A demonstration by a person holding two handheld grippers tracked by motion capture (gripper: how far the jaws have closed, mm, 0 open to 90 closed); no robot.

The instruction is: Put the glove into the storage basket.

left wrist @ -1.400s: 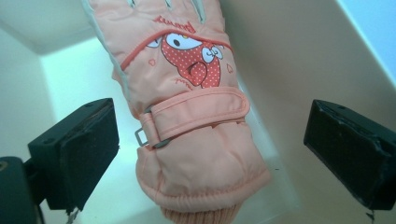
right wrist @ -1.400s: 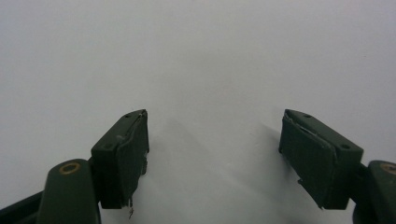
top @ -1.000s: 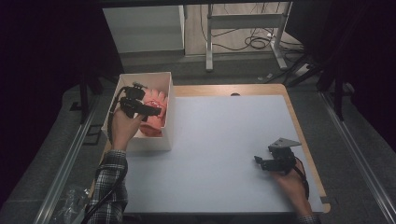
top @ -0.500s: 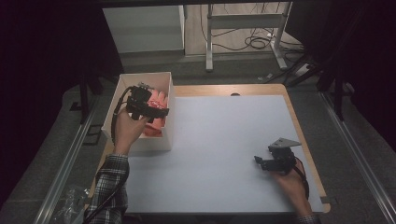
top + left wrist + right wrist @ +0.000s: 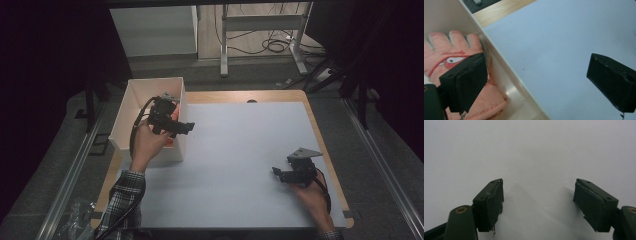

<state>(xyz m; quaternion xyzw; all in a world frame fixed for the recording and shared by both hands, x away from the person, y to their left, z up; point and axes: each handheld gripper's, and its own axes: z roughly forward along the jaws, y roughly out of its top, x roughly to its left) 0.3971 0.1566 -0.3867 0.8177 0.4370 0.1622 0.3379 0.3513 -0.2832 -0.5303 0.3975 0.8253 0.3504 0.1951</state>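
Left gripper (image 5: 187,127) hangs over the near wall of the box (image 5: 131,100), jaws spread wide with nothing between them. In its own view one jaw sits over the glove (image 5: 454,57), the other out over the white surface (image 5: 564,37), the box wall running between the two.

The glove lies flat on the box floor, against that wall, fingers pointing away from the camera. Pink, padded, a little eye pattern stitched on the back. My read: light and soft, and it will squash and fold under a pinch, so no worry about breaking it. The shell looks slick, so a shallow nip on the surface could slide off. Best bet is a thick bunch at the cuff or across the palm, both layers pinched together. It lies close to the wall, so one jaw will need room on that side.

Right gripper (image 5: 281,175) rests low over the surface on the right, well apart from the box, jaws wide and bare.

Against the earlier frame: the left hand has slid from inside the box towards the wall and the surface, empty. The glove has not left the box. The right hand hasn't budged.
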